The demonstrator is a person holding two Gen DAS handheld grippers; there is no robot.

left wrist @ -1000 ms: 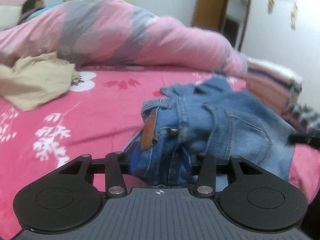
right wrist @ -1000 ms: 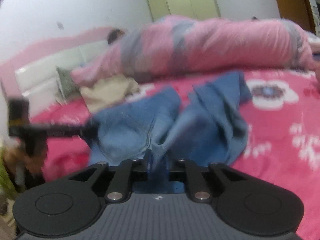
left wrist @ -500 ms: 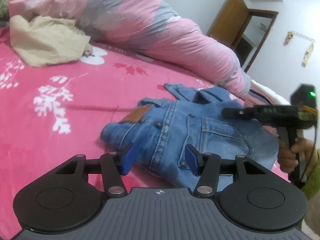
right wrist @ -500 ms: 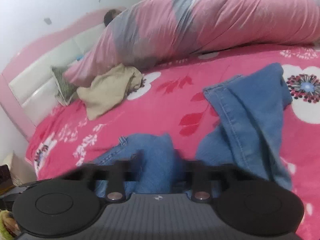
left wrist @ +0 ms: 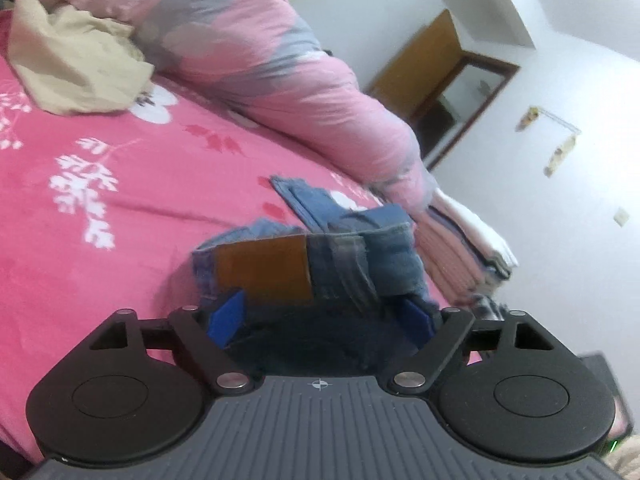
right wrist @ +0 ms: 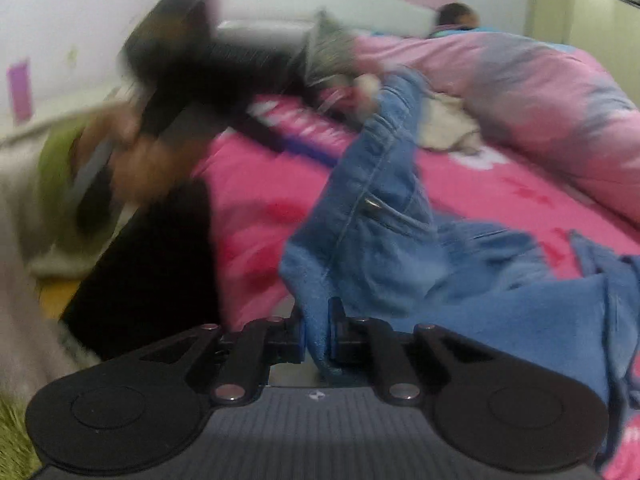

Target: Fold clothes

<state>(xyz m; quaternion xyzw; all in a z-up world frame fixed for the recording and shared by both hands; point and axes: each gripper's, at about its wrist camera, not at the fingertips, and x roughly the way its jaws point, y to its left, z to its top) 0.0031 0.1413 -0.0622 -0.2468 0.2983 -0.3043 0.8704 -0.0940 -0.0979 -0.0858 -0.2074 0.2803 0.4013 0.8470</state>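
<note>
Right tongs (right wrist: 316,334) have been closing, pinching the jeans (right wrist: 384,216) hem. Left tongs (left wrist: 320,316) have been opening, now spread (waistband between, pads clear), over the bed (left wrist: 140,184).

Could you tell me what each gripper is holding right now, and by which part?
The right gripper pinches a fold of the jeans. The left gripper, just opened, holds nothing; the waistband lies between its fingers.

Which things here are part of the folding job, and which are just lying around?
In the job:
jeans
left gripper, jaws just opened
right gripper, closed on denim

Lying about:
beige garment
pink duvet
folded pile
</note>
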